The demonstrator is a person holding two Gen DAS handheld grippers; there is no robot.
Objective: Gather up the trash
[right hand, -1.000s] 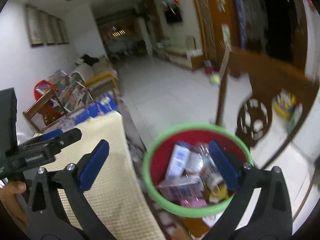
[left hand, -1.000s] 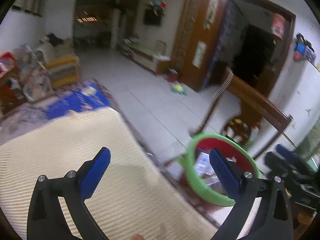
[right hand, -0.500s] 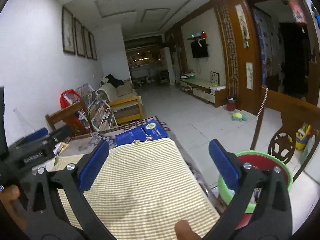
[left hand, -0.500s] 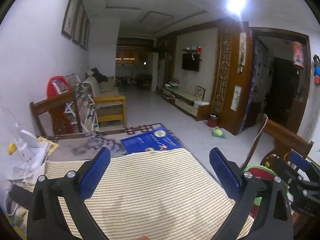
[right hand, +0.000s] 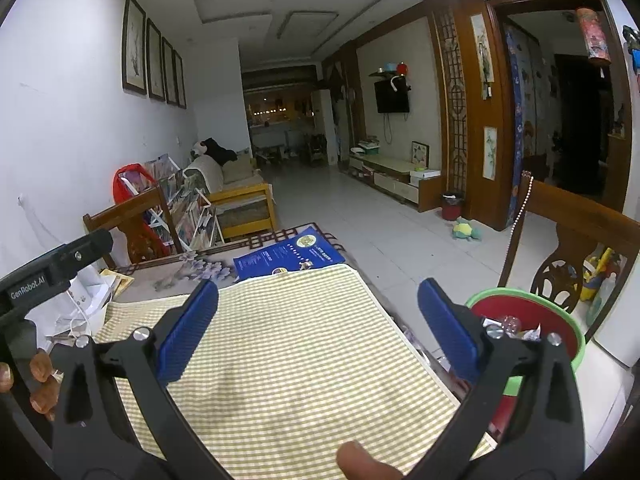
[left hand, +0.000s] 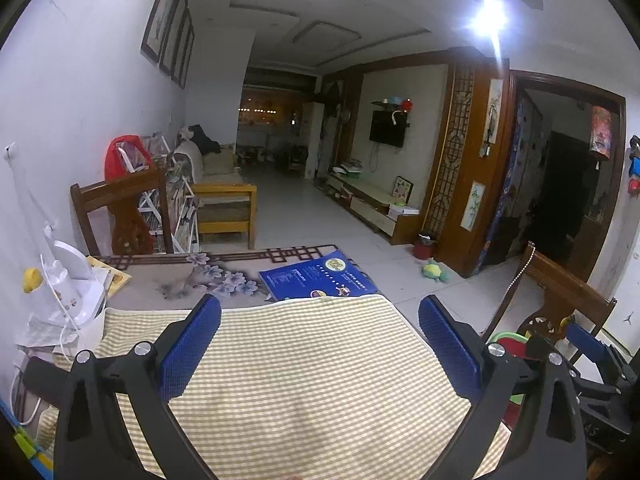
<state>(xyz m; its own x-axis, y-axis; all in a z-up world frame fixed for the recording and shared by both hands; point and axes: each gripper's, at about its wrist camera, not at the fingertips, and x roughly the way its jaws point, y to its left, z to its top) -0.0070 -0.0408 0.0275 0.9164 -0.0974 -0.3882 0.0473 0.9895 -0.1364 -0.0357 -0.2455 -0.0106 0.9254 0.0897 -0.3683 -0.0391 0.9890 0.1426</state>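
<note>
1. White appliance [left hand: 76, 292]: seen at 9 o'clock in the left wrist view, standing at the table's left edge beside a yellow booklet [left hand: 116, 278].
2. Left gripper [left hand: 320, 340]: blue-padded fingers [left hand: 190, 346] are held wide apart over the mat, with nothing between them.
3. Striped mat [left hand: 304, 376]: yellow-and-white, spread across the table at 6 o'clock in both views; no trash is seen on it.
4. Blue booklet [right hand: 288, 256]: laid flat at 12 o'clock of the mat, its near edge tucked under the mat's far edge.
5. Right gripper [right hand: 318, 324]: jaws are spread wide and empty above the mat; a fingertip [right hand: 360, 460] is visible at 6 o'clock.
6. Trash basin [right hand: 560, 320]: red with a green rim, placed at 3 o'clock off the table's right side, next to a wooden chair [right hand: 580, 240]; wrappers and clear plastic are contained in it.
</note>
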